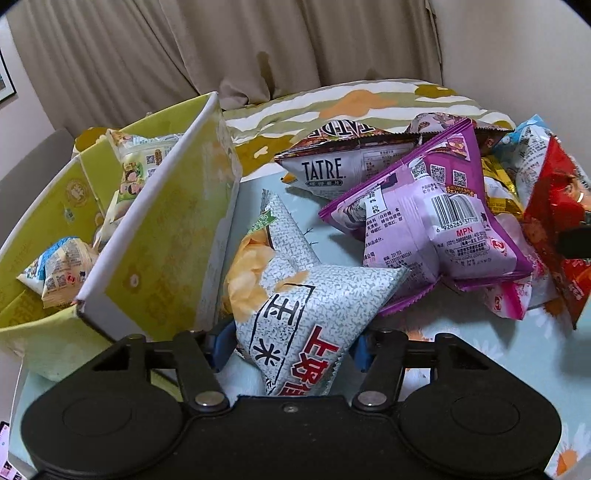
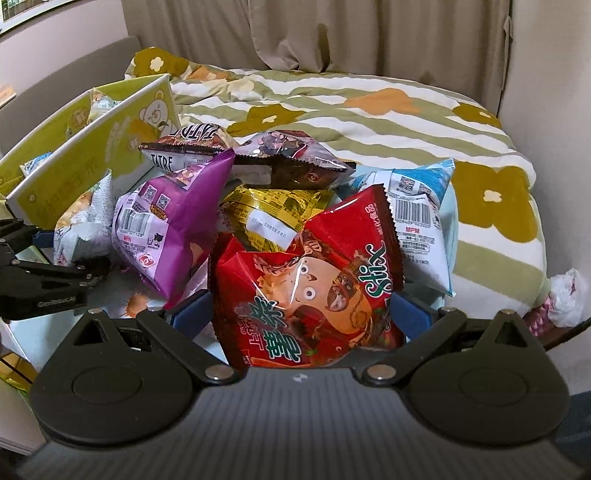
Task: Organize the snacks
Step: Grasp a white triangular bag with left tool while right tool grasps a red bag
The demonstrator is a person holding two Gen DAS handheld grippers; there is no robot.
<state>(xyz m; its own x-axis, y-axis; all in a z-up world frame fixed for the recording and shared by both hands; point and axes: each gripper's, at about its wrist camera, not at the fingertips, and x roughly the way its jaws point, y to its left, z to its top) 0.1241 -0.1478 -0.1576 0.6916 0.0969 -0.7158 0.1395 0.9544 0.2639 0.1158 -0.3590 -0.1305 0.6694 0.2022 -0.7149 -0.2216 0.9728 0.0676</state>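
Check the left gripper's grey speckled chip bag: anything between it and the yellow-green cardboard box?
Only the box's near wall. The grey speckled chip bag sits between the left gripper pads, right beside that wall; it must clear the rim. Nothing else intervenes.

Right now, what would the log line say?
left gripper: shut on grey chip bag | right gripper: around red snack bag

Ahead of me beige curtains [image 2: 332, 33] hang in folds across the back of the room. Below them lies a bed with a quilt [image 2: 388, 110] striped green and white, dotted with orange and mustard flowers. A pale wall [image 1: 517, 55] stands on my right, and a framed picture [image 1: 5, 79] hangs on my left.
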